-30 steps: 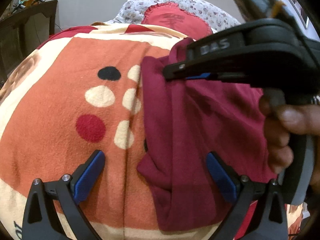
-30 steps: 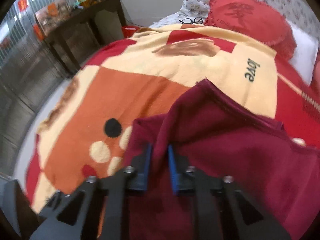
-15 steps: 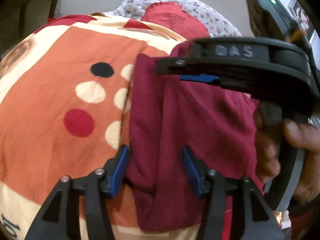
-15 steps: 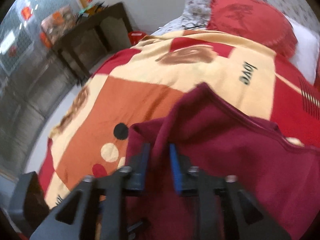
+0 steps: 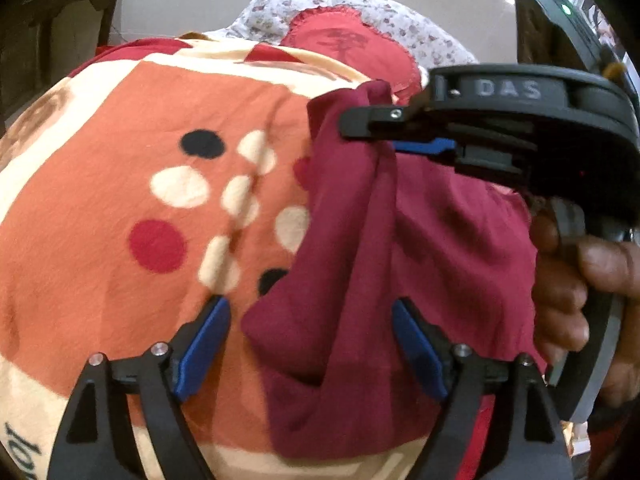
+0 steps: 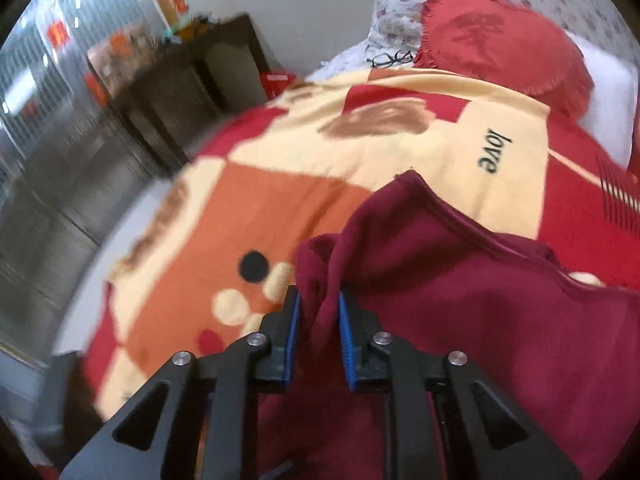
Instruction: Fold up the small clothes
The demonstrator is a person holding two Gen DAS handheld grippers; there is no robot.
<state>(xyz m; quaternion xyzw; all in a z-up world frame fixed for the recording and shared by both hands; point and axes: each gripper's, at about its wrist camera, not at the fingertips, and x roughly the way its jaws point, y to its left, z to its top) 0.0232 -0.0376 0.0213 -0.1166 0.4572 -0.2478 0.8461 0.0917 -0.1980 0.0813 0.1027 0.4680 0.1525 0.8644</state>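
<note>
A maroon garment (image 5: 420, 248) lies on the patterned blanket (image 5: 120, 208) on a bed. My left gripper (image 5: 308, 344) is open, its blue pads on either side of the garment's lower left corner, which sags between them. My right gripper (image 6: 318, 332) is shut on a fold of the garment's (image 6: 460, 300) upper left edge and lifts it off the blanket. It also shows from the side in the left wrist view (image 5: 384, 136), with the cloth hanging from its pads.
A round red cushion (image 6: 504, 44) and flowered pillows (image 5: 288, 12) lie at the head of the bed. Glasses (image 6: 390, 58) rest near the pillows. A dark wooden table (image 6: 180, 84) stands left of the bed. The blanket (image 6: 400, 152) spreads wide to the left.
My left gripper's jaws had narrowed around the garment's lower corner half a second ago and have now opened wide again. My right gripper has lifted its held fold higher.
</note>
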